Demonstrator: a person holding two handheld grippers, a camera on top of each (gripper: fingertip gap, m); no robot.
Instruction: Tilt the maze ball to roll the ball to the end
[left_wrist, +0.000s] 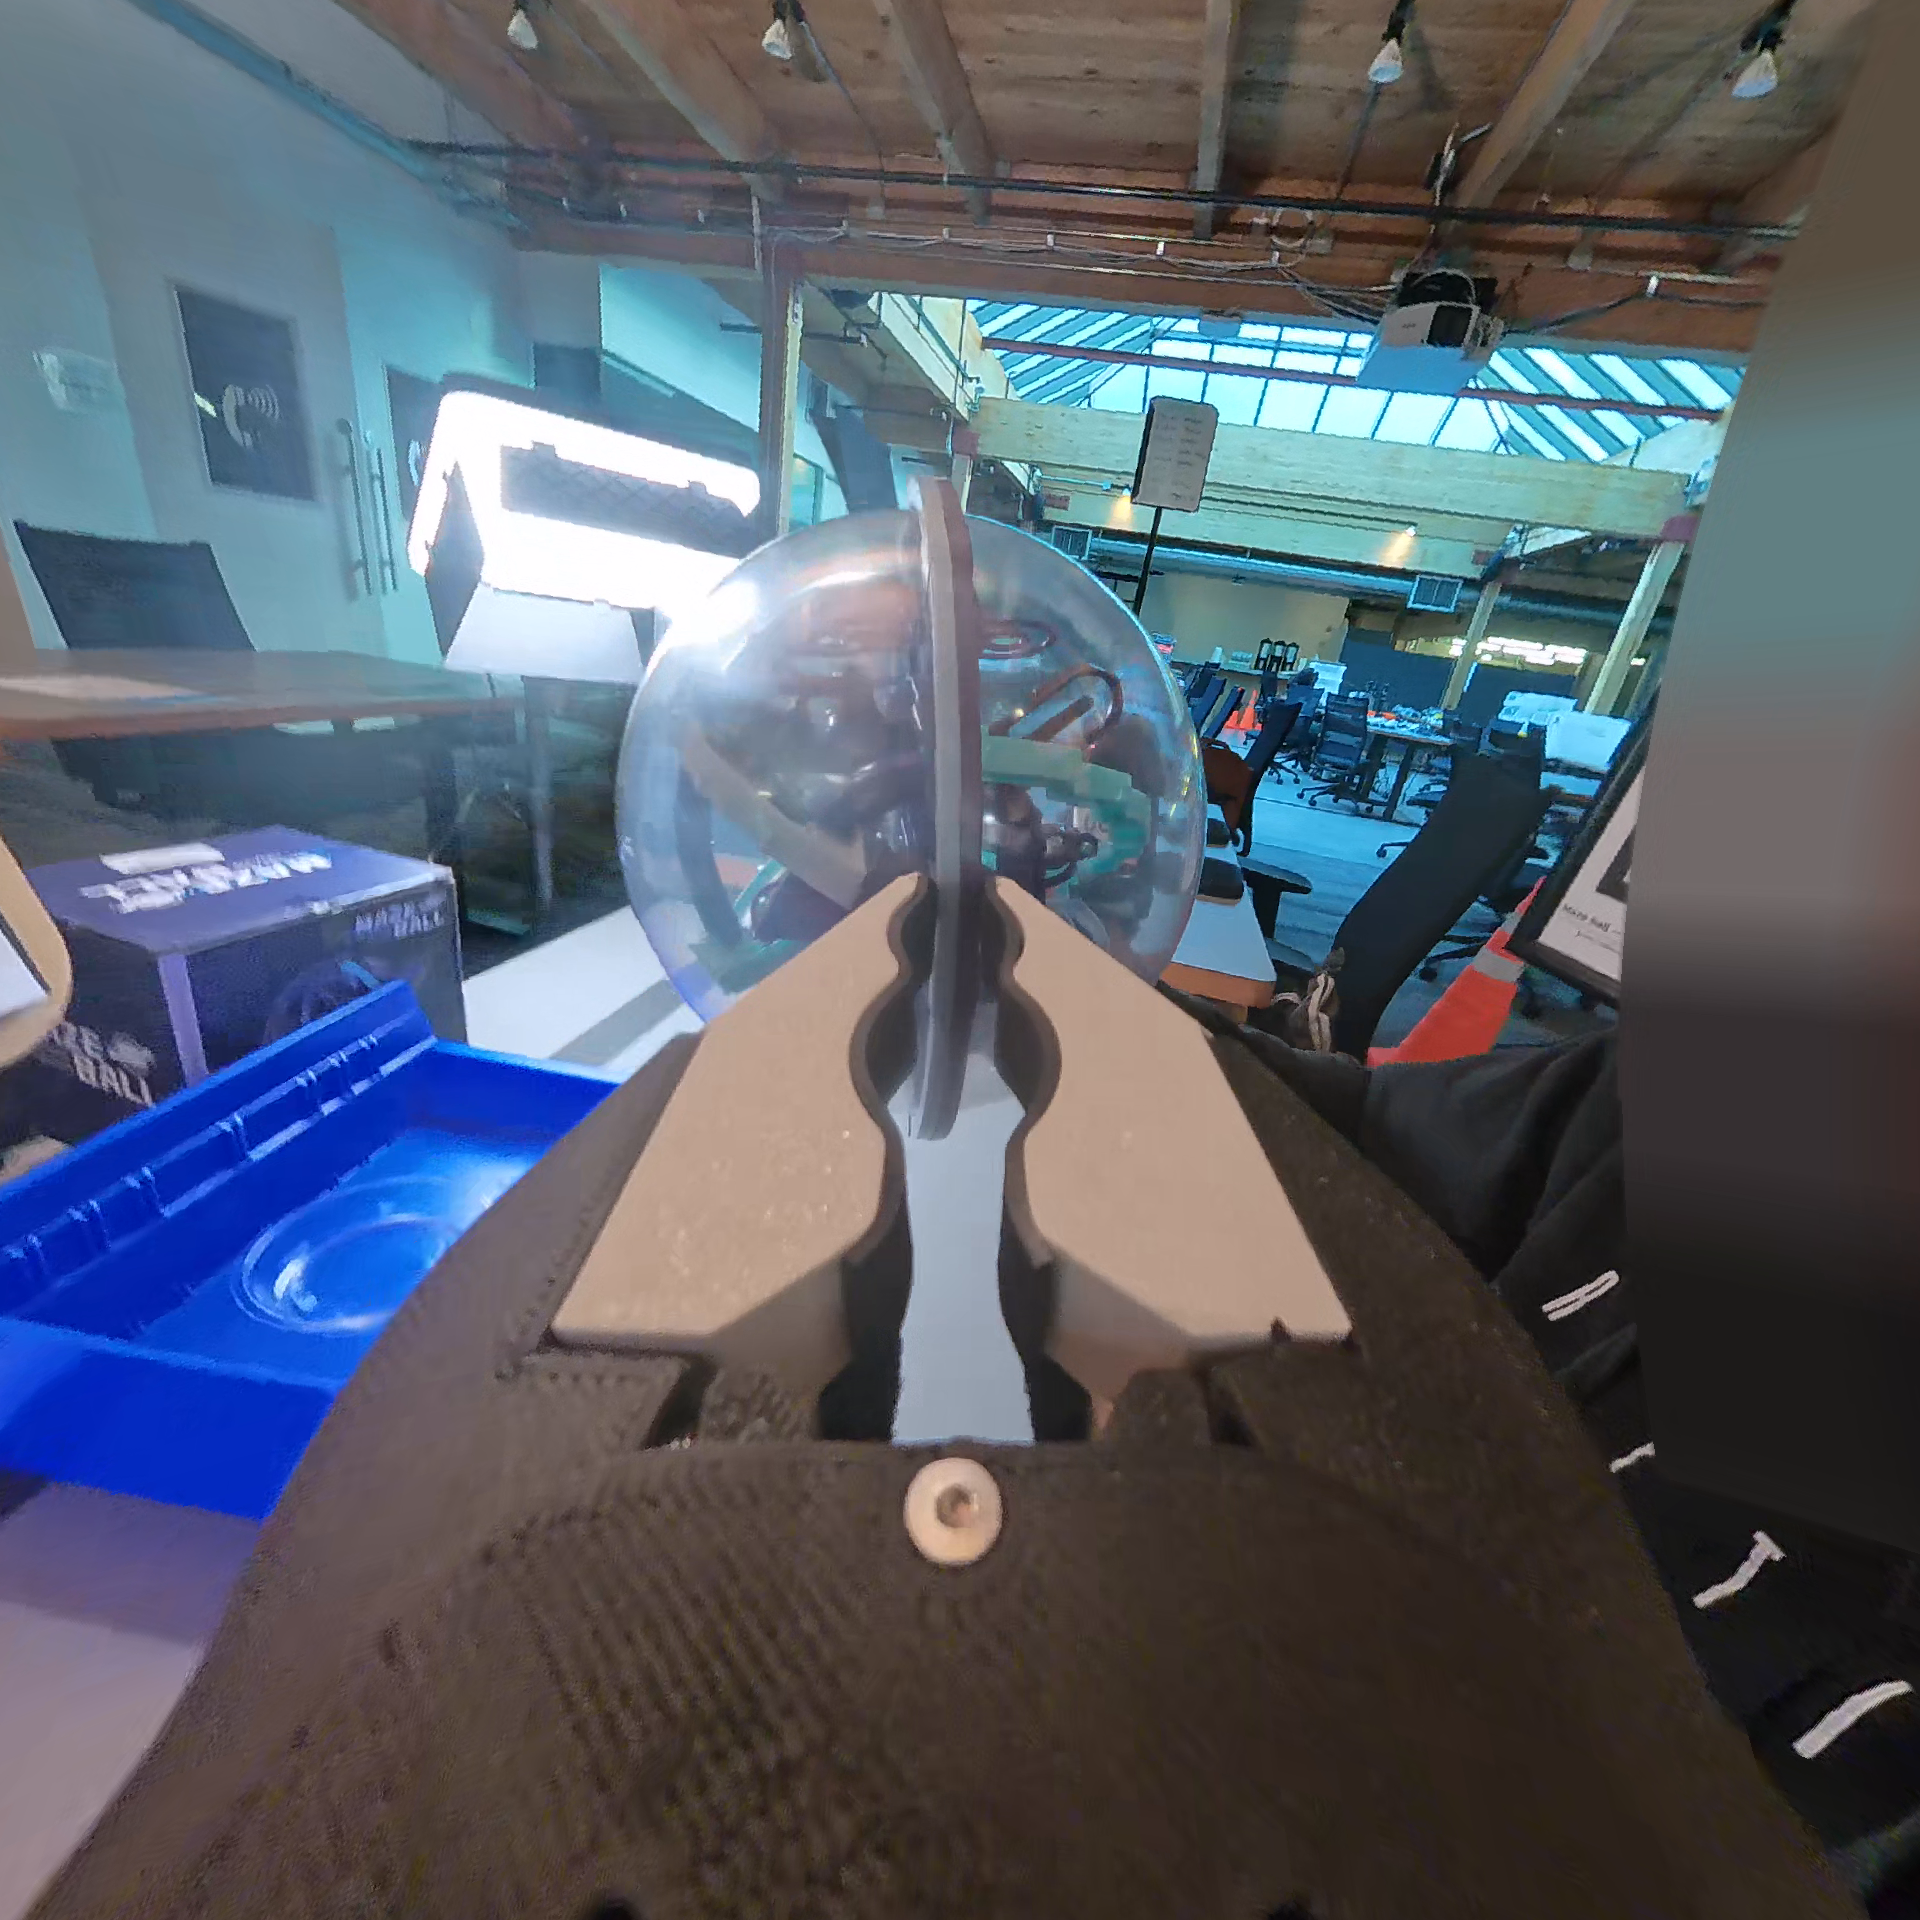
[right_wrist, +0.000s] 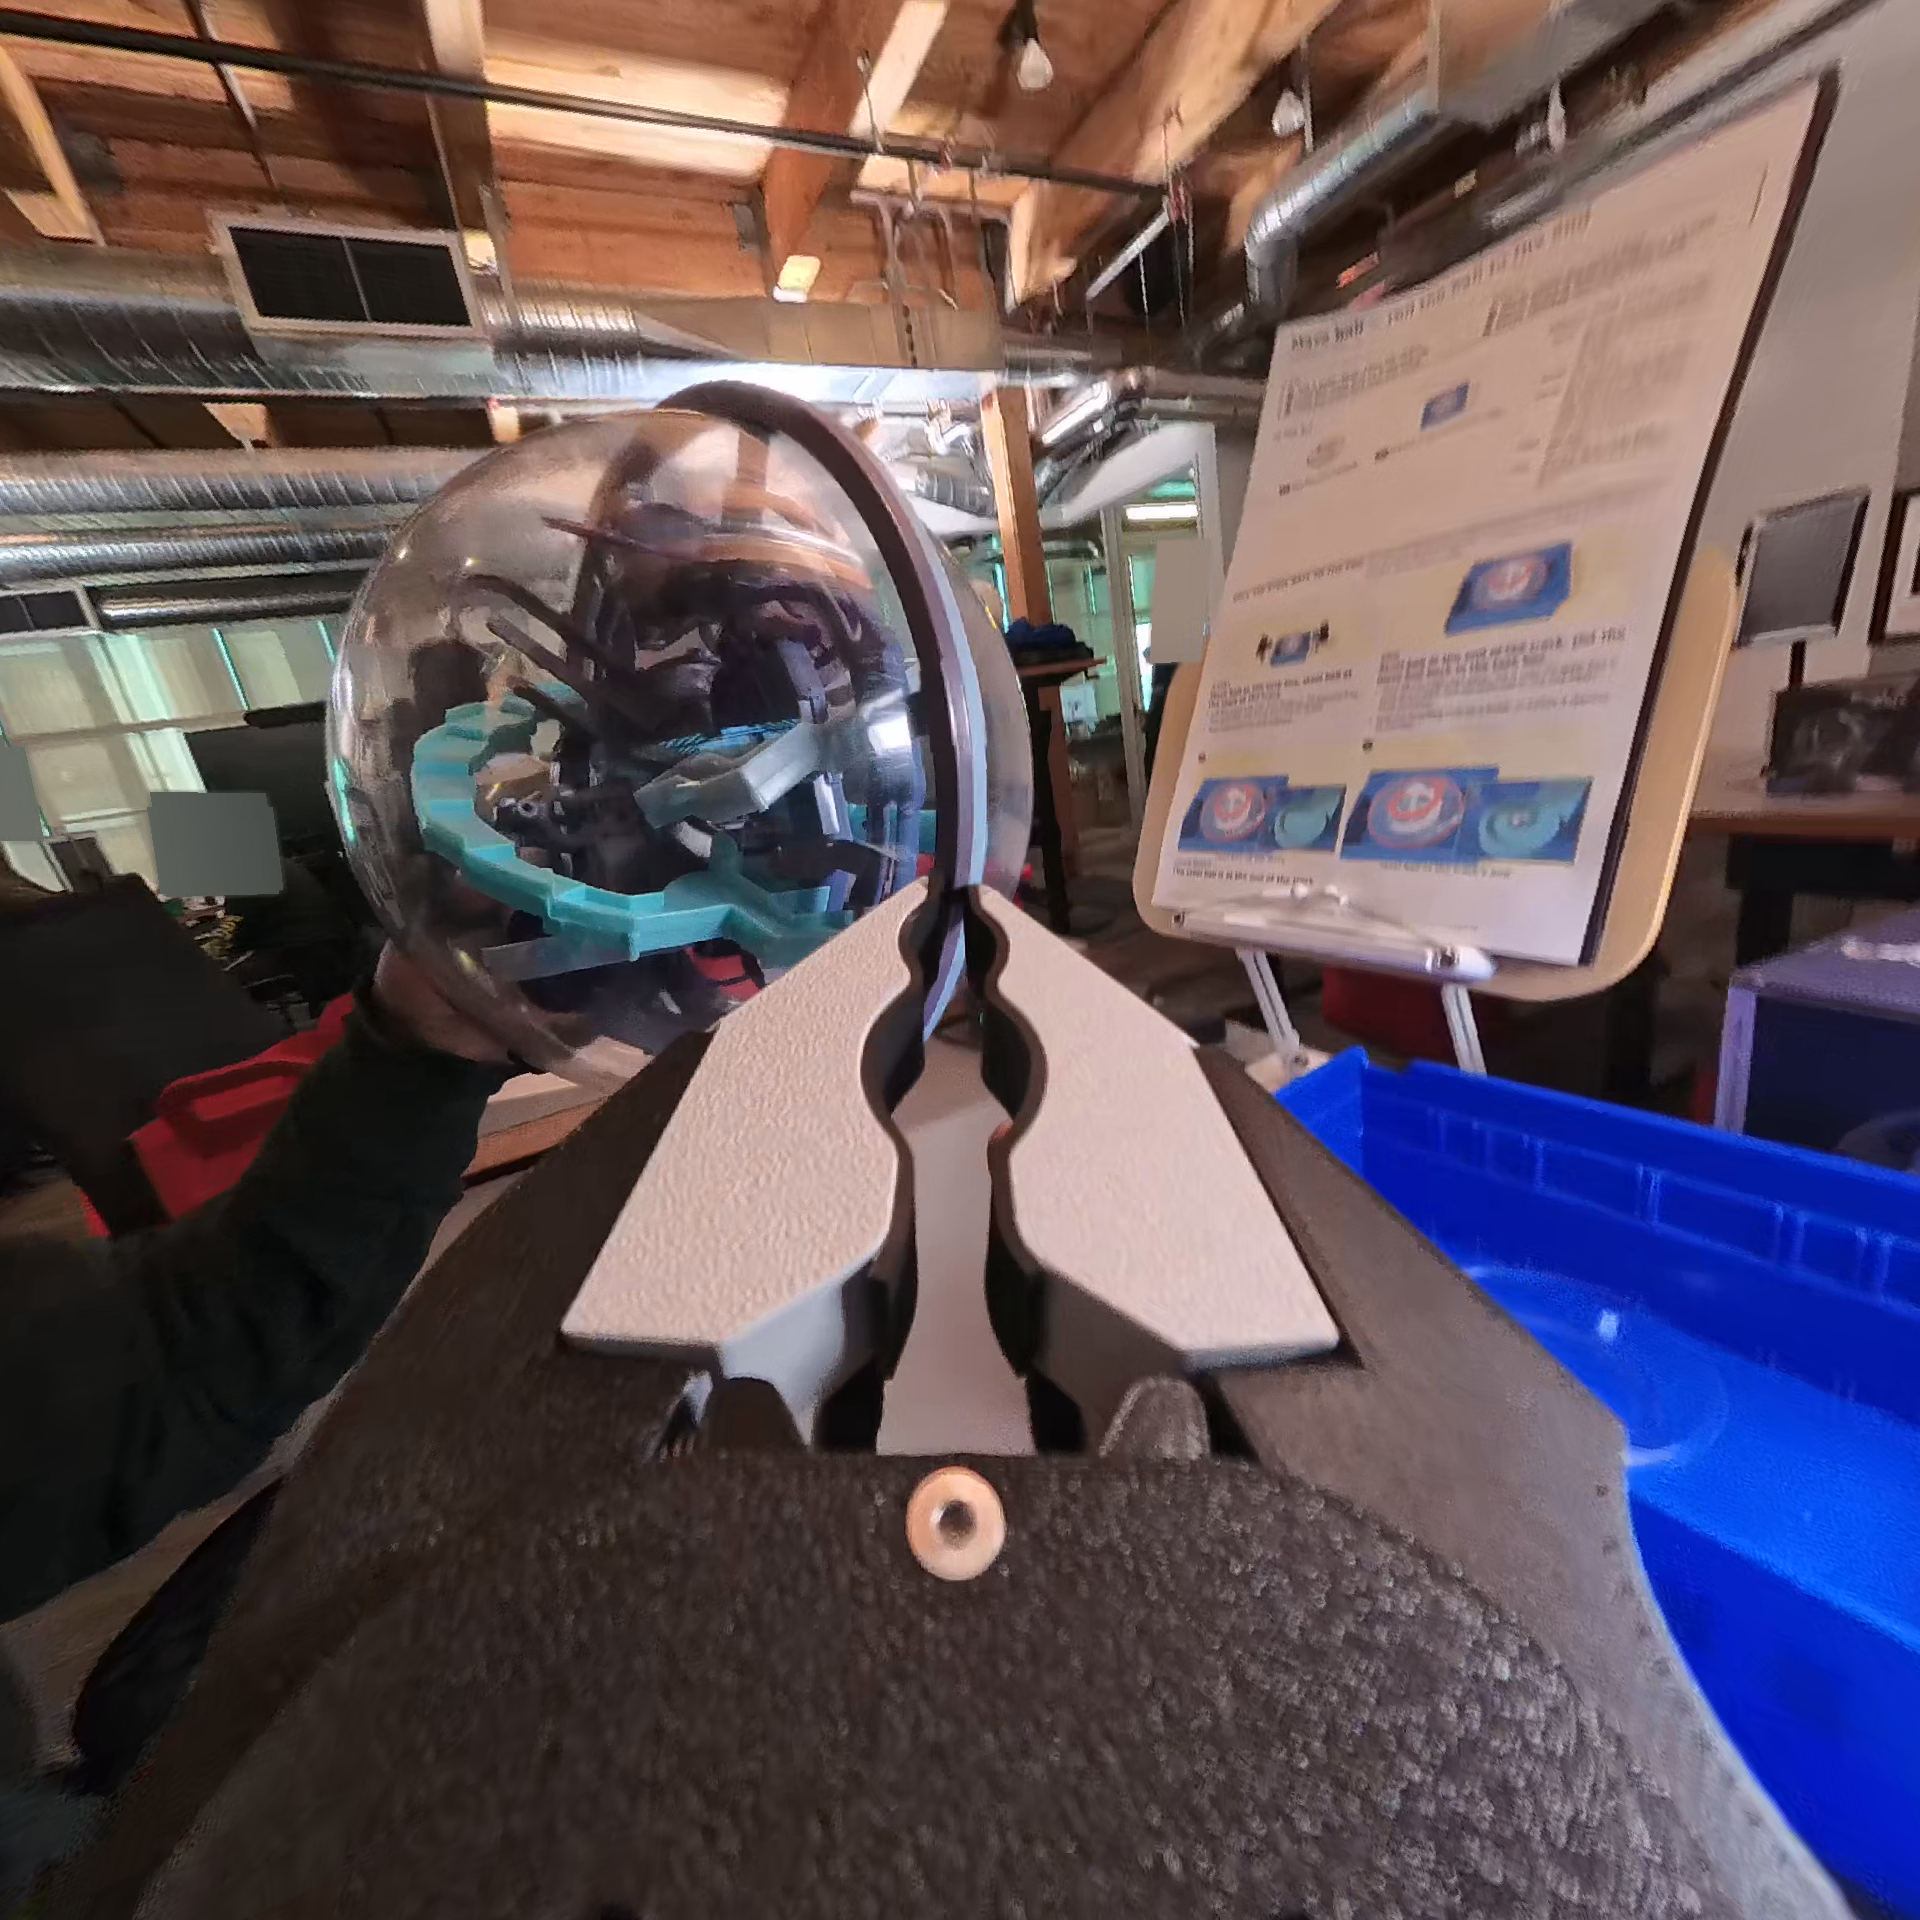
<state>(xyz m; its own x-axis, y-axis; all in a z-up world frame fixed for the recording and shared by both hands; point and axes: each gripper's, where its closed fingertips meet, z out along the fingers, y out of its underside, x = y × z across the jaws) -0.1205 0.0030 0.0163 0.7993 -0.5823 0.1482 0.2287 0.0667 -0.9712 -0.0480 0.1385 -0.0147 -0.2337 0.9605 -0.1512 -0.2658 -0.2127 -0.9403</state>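
wooden ceiling beams and silver ducts are running overhead while the clear maze ball (left_wrist: 831, 769) is hanging in the air, held up between both tools. the left hand-held gripper (left_wrist: 954, 904) is clamping its grey fingers (left_wrist: 790, 1091) on the dark rim ring of the ball, and the right hand-held gripper (right_wrist: 951, 894) is pinching the same ring from its side. below, a blue bin (right_wrist: 1714, 1247) is sitting beside an instruction board (right_wrist: 1455, 582) on a stand.
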